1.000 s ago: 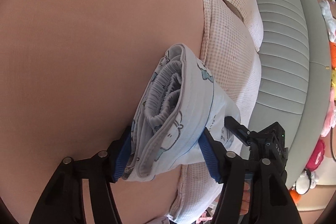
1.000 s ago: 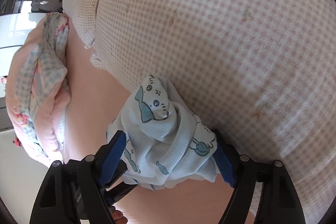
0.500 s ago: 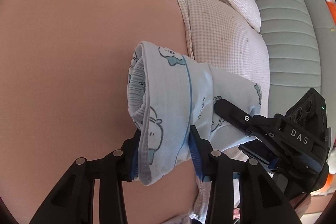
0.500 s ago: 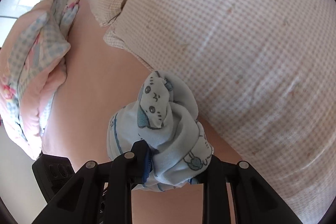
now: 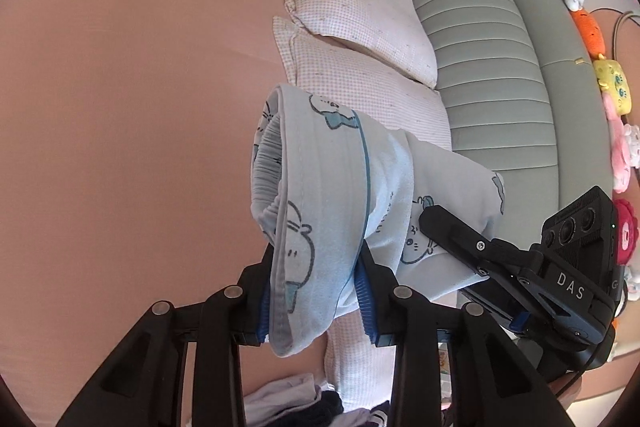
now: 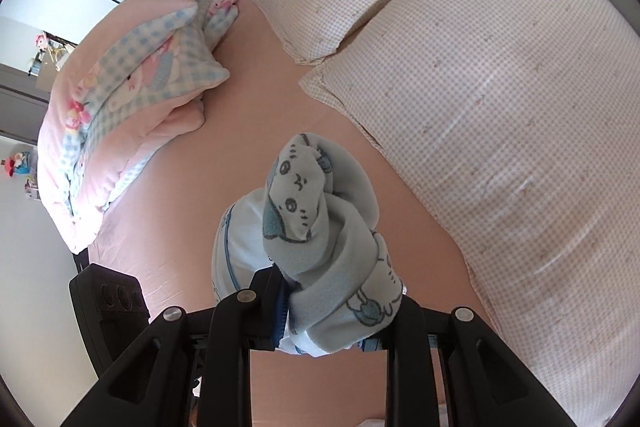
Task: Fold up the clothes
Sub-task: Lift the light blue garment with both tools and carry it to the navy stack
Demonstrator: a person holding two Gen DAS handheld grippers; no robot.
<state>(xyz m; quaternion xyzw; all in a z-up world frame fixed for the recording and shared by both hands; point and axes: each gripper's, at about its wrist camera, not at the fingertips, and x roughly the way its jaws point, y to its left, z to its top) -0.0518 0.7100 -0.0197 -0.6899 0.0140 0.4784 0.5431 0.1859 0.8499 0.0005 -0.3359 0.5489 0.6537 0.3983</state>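
Garment: pale blue printed clothing (image 5: pixel 340 211), cartoon animal pattern, gathered elastic waistband (image 5: pixel 267 163) showing at one end; held up clear of the bed between my two grippers.
Left gripper (image 5: pixel 316 291): my jaws are closing, and the blue pads press on both sides of the waistband end (fabric bulges out above them).
Left fingers (image 5: pixel 366 291): grasping the garment; ribbed blue pad on the right-hand side visible against the cloth.
Right gripper (image 6: pixel 332 307): clenched on the bunched opposite end of the garment; cloth wraps over the jaws and rises in a twisted knob above them.
Right gripper, seen from the left wrist view (image 5: pixel 520 267): black body lettered "DAS", one finger lying against the garment's far end.
Garment span: runs from my left fingers across to my right, sagging slightly in between.
Bed sheet (image 5: pixel 140 107): plain pink, beneath the garment, not touching it.
Pillows (image 6: pixel 500 107): two, checked pink-and-white, side by side (near the grey padded headboard (image 5: pixel 500 67)).
Quilt (image 6: pixel 132 99): pink with blue check, heaped at the far edge of the bed.
Plush toys (image 5: pixel 608 87): row behind the headboard.
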